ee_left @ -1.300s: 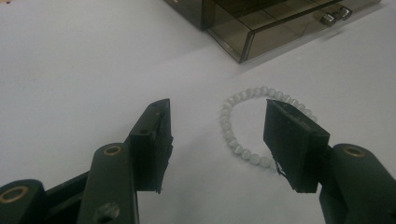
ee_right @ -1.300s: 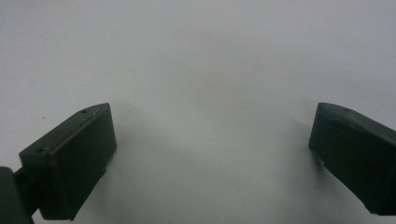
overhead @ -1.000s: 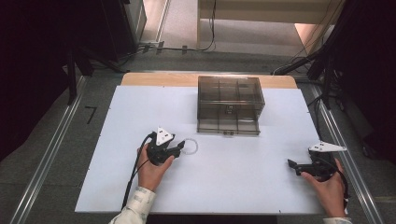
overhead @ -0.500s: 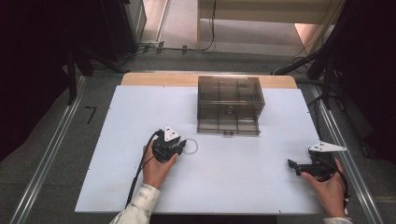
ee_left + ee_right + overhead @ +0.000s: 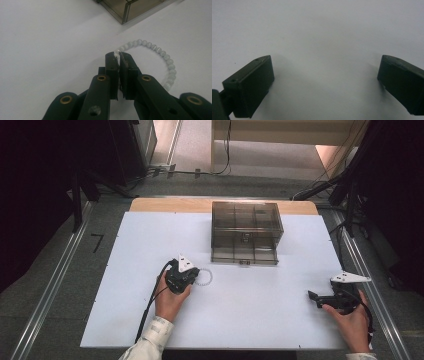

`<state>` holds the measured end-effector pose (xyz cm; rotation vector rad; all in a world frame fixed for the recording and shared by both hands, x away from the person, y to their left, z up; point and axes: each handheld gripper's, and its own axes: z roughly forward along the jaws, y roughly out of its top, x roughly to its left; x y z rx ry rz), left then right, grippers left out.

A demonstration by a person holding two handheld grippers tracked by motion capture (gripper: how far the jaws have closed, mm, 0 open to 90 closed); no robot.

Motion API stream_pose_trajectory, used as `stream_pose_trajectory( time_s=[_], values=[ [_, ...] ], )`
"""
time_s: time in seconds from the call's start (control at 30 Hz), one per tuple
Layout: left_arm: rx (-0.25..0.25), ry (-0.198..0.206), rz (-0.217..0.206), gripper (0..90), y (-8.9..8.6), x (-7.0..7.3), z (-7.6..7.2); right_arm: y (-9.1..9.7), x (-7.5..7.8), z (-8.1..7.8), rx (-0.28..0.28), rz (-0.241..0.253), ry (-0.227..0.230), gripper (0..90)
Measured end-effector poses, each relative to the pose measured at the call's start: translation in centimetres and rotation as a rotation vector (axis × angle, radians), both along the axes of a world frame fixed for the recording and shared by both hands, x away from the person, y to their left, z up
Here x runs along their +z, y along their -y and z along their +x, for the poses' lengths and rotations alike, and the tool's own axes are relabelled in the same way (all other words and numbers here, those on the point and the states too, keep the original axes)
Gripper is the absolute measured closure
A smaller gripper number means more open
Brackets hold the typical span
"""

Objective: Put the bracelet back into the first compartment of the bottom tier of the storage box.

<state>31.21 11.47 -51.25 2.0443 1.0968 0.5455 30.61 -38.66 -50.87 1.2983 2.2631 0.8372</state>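
Note:
A bracelet of pale white beads (image 5: 160,53) lies as a ring on the white table, also faint in the high view as the bracelet (image 5: 204,278). My left gripper (image 5: 118,55) has its jaws pressed together on the near-left part of the bead ring; in the high view this left gripper (image 5: 192,276) sits just left of the ring. A smoky clear plastic box (image 5: 246,232) with compartments and a front drawer stands behind it, its corner showing as the box (image 5: 130,10). My right gripper (image 5: 325,72) stands open over bare table, and the right gripper (image 5: 315,297) rests near the right edge.
The white table top (image 5: 260,310) spreads wide between the two hands. A wooden strip (image 5: 165,205) runs along its far edge. Metal rails (image 5: 55,285) flank the table on the grey floor, with dark stands and cables beyond.
My left gripper has slid a little right and forward to the bead ring and its jaws now pinch the beads. The right hand and gripper have stayed put.

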Motion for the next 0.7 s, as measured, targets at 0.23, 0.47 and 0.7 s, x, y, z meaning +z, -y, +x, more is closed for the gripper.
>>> stream_pose_trajectory(
  time_s=[0.23, 0.47, 0.7],
  values=[
    [0.026, 0.009, -0.022, 86.6, -0.2, 0.1, 0.0, 0.0, 0.0, 0.0, 0.000, 0.001, 0.000, 0.0],
    [0.021, 0.062, -0.126, 86.7, -0.5, 0.5, -0.3, 0.0, 0.0, 0.0, 0.001, 0.000, 0.000, 0.0],
    [0.014, 0.119, -0.167, 86.7, -0.4, 1.2, -0.8, 0.0, 0.0, 0.0, 0.001, 0.000, 0.000, 0.0]
  ],
)
